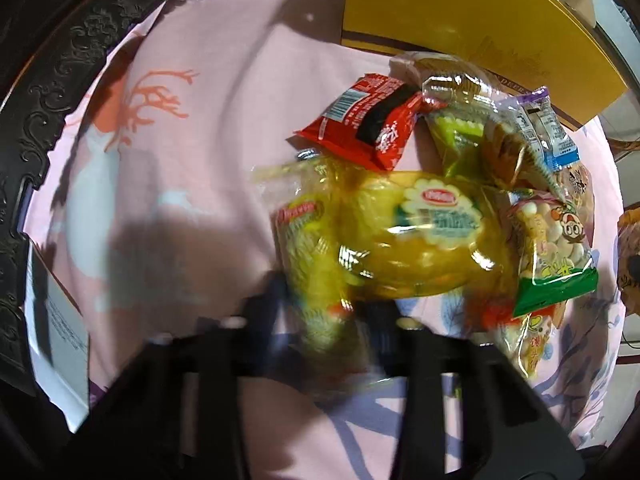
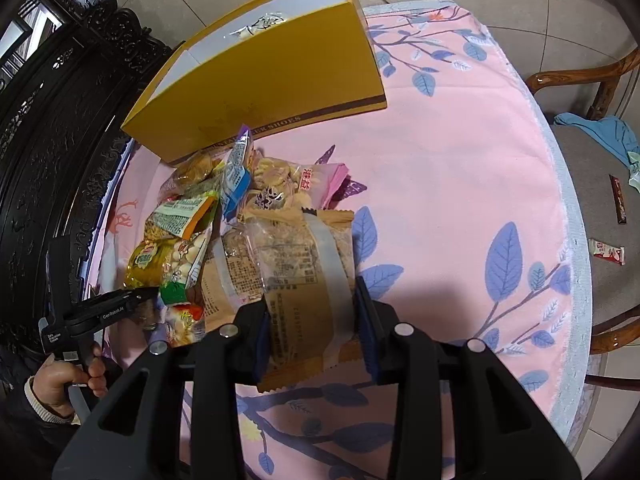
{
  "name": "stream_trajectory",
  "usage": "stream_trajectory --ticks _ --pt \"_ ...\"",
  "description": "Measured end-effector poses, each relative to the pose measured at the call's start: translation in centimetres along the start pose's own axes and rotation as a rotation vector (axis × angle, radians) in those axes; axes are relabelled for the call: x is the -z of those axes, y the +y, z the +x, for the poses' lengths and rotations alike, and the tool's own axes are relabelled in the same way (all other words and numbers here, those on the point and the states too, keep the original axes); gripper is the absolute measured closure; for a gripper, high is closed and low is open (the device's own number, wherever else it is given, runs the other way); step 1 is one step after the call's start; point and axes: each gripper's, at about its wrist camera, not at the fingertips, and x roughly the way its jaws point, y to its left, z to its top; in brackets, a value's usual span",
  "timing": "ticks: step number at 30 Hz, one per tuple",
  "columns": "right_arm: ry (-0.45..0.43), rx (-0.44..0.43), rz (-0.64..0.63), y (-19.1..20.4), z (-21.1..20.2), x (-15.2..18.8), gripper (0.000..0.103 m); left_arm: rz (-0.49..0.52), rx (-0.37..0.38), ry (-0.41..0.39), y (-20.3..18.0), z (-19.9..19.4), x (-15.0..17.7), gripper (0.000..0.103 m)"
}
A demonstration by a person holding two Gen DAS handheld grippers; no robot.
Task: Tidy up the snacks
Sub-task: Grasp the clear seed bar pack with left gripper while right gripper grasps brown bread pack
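Note:
A pile of snack packets lies on the pink tablecloth (image 2: 440,184) in front of an open yellow box (image 2: 280,76), which also shows in the left wrist view (image 1: 460,16). My left gripper (image 1: 320,312) is shut on a yellow snack packet (image 1: 312,264) at the pile's near edge; the image is blurred there. A big yellow bag (image 1: 420,236) and a red packet (image 1: 368,120) lie just beyond. My right gripper (image 2: 312,320) is shut on a tan biscuit packet (image 2: 304,280) at the pile's near side. The left gripper also shows in the right wrist view (image 2: 132,300).
Dark carved wooden furniture (image 2: 52,152) stands along the left. A chair (image 2: 592,208) with a blue cloth (image 2: 608,132) and small packets stands beyond the round table's right edge. A white box (image 1: 56,332) lies at the left in the left wrist view.

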Motion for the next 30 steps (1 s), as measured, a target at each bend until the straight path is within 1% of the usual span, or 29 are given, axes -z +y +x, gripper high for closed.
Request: stream_trajectory --ticks 2,6,9,14,16,21,26,30 --pt "-0.004 -0.001 -0.002 0.1 -0.1 -0.1 0.066 -0.028 0.025 0.001 0.6 -0.4 0.1 0.073" --pt "-0.014 0.001 -0.008 0.4 -0.3 -0.2 0.066 -0.034 0.046 0.005 1.2 -1.3 0.9 0.073" --pt "-0.015 -0.001 -0.013 0.7 -0.5 -0.3 0.066 -0.050 0.051 0.001 2.1 -2.0 1.6 0.073" --pt "-0.015 -0.007 -0.027 1.3 -0.5 -0.6 0.066 -0.072 0.055 -0.033 3.1 -4.2 2.2 0.073" --pt "-0.018 -0.012 -0.036 1.6 -0.6 -0.7 0.066 -0.075 0.055 -0.054 3.7 -5.2 2.7 0.073" --pt "-0.042 -0.033 -0.050 2.7 -1.5 -1.4 0.066 -0.055 0.059 -0.128 3.1 -8.2 1.5 0.073" --pt "-0.084 -0.064 -0.068 4.1 -3.2 -2.2 0.066 -0.055 0.109 -0.196 2.0 -11.3 -0.2 0.073" --pt "-0.133 -0.096 -0.090 5.5 -5.1 -3.2 0.066 -0.028 0.144 -0.256 0.5 -13.6 -1.4 0.073"
